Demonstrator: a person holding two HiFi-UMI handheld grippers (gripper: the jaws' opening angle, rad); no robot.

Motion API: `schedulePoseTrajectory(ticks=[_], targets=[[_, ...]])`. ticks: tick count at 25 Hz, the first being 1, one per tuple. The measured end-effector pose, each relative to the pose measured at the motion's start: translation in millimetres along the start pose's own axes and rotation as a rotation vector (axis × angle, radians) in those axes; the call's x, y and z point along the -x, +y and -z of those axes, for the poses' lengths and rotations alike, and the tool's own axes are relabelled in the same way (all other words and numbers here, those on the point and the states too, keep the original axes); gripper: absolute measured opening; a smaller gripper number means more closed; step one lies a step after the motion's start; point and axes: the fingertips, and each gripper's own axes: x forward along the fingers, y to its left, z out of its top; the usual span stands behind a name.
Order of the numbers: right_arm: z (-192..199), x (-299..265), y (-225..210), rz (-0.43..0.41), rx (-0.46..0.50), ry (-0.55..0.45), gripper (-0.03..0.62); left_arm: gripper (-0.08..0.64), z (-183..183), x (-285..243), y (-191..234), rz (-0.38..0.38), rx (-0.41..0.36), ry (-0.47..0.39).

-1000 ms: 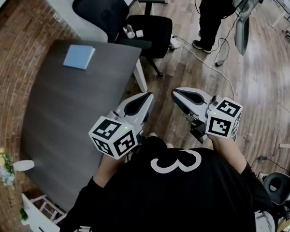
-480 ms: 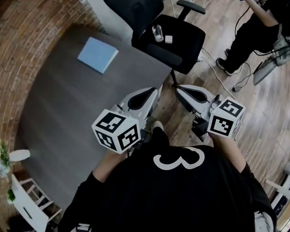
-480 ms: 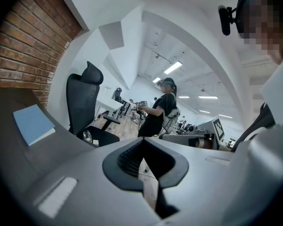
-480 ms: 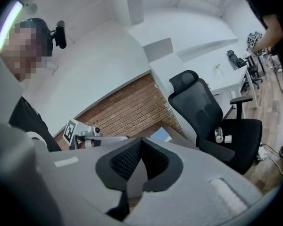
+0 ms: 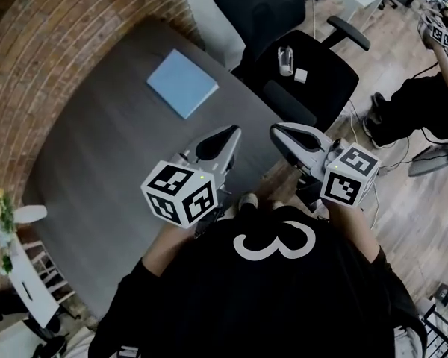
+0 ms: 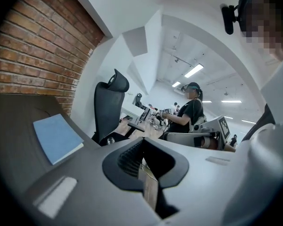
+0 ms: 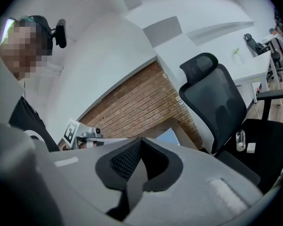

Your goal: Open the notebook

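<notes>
Closed blue notebook [image 5: 183,83] upper centre, grey table [image 5: 97,177] partly hidden by black shirt [image 5: 269,289], left gripper [image 5: 234,130] and right gripper [image 5: 276,130] jaws together, holding nothing

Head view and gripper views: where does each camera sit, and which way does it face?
Head view: on the person's head, steeply down at the table, left gripper, right gripper, black shirt.
Left gripper view: on the left gripper, along its shut jaws toward the office chair.
Right gripper view: on the right gripper, along its shut jaws toward the brick wall.
Shared: the blue notebook.
</notes>
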Motion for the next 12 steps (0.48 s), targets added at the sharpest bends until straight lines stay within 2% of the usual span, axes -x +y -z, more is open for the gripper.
schedulePoseTrajectory(ticks=[7,12], targets=[[-5.5,-33.6,-41.8,-0.122,-0.022,0.12,0.002,0.017,-11.5,-15.5,46.4,-0.199,0.009,-0.048],[-17.5,-56.5,-71.9,-0.2,-0.025,0.197,0.002,0.014,-27.4,-30.9,68.8,-0.327,-0.042,-0.072]])
